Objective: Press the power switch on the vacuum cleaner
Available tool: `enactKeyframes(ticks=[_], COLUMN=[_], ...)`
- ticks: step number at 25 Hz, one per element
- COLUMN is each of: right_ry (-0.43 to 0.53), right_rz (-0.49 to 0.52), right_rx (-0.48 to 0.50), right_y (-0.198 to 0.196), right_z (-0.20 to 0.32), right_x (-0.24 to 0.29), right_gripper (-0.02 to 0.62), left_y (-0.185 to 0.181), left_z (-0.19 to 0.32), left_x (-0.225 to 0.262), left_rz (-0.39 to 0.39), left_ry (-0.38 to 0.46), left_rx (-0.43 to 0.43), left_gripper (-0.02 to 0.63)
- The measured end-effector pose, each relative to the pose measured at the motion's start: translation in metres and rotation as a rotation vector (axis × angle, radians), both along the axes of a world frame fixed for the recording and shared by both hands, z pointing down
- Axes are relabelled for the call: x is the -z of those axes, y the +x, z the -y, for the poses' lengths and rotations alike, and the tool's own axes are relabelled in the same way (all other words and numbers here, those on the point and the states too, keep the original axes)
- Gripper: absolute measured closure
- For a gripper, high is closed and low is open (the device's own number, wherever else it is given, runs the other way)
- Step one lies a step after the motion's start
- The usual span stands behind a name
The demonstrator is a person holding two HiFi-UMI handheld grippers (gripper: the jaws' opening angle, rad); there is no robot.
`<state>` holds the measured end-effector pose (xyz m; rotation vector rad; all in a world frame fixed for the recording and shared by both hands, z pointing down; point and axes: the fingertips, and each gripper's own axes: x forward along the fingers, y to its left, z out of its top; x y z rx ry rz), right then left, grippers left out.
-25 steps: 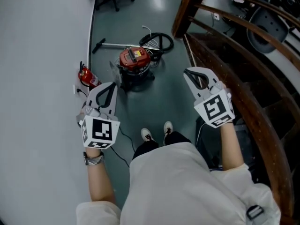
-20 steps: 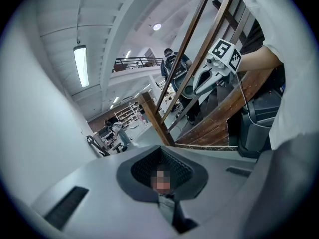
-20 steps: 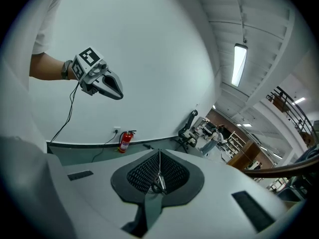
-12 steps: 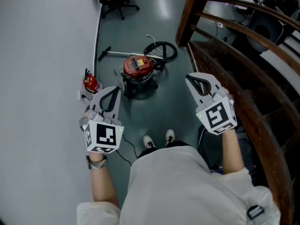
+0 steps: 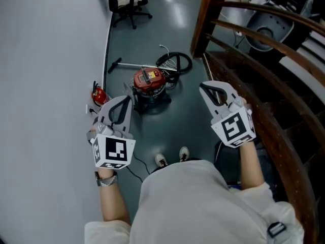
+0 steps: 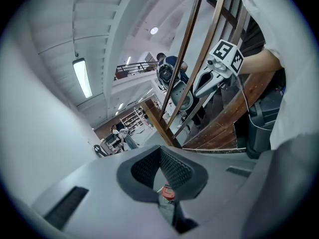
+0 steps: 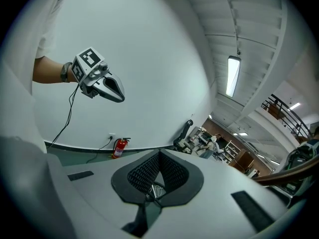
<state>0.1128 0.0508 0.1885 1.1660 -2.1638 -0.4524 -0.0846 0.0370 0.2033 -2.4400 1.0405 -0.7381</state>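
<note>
The vacuum cleaner [image 5: 149, 79], with a red top on a black drum, stands on the grey-green floor several steps ahead of my feet. Its black hose [image 5: 174, 62] coils behind it and its metal wand [image 5: 136, 65] lies to the left. My left gripper [image 5: 123, 100] is held in the air, shut and empty, pointing toward the vacuum from the near left. My right gripper [image 5: 204, 88] hovers on the right, also shut and empty. A red piece of the vacuum [image 6: 168, 192] shows through the left gripper [image 6: 160, 156]. The right gripper [image 7: 159, 156] points the same way.
A red fire extinguisher [image 5: 99, 94] stands by the white wall [image 5: 45, 60] on the left. A curved wooden railing [image 5: 264, 111] runs along the right. An office chair [image 5: 127, 3] stands far ahead. My shoes [image 5: 171, 156] are on the floor below the grippers.
Both grippers have risen a little and stayed shut. The vacuum now sits slightly lower in the head view and my shoes are nearer the frame's middle.
</note>
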Motion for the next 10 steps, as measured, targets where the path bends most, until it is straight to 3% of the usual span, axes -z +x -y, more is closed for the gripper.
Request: enactKeyframes(ticks=[10], right_ry=[-0.013], right_rz=[0.018], right_rx=[0.003], right_y=[0.015], right_z=[-0.001], right_x=[-0.003], right_gripper=[0.568], left_y=[0.013], left_z=[-0.002], left_x=[-0.002], left_rz=[0.013], left_ry=[0.004], left_rx=[0.006], left_gripper=[0.606])
